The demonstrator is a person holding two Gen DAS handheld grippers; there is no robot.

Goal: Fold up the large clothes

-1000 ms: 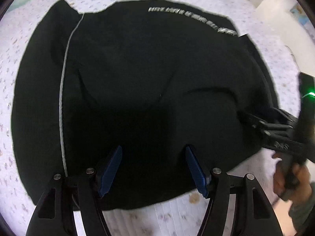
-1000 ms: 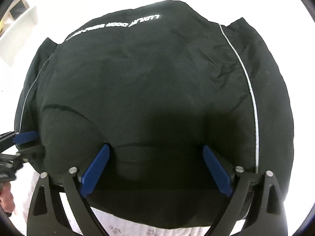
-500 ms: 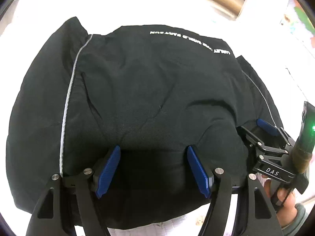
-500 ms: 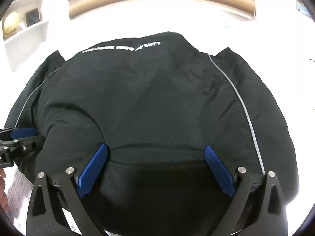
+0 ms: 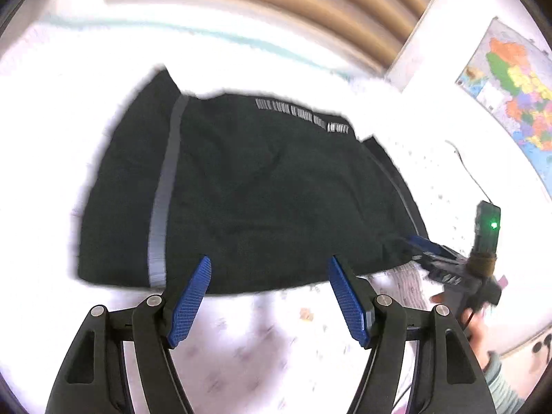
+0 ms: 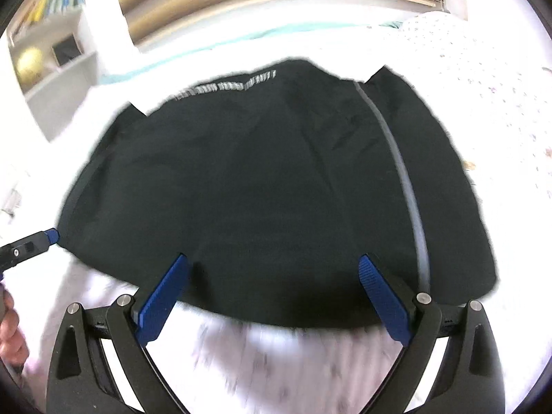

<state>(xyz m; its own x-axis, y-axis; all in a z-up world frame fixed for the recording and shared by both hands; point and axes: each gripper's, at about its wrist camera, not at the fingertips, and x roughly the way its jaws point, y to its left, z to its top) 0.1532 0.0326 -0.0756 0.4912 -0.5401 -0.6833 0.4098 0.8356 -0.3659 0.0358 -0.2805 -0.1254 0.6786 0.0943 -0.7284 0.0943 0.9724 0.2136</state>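
Map [image 5: 514,100] on wall, shelves [image 6: 51,45] beside bed, black garment [image 5: 262,193] unobstructed

A large black fabric garment [image 5: 262,189] lies folded and mostly flat on a white, faintly patterned bedspread [image 5: 262,352]. A thin pale grey stripe [image 5: 165,186] runs down one side, and a line of small white lettering [image 6: 226,84] crosses its far edge.
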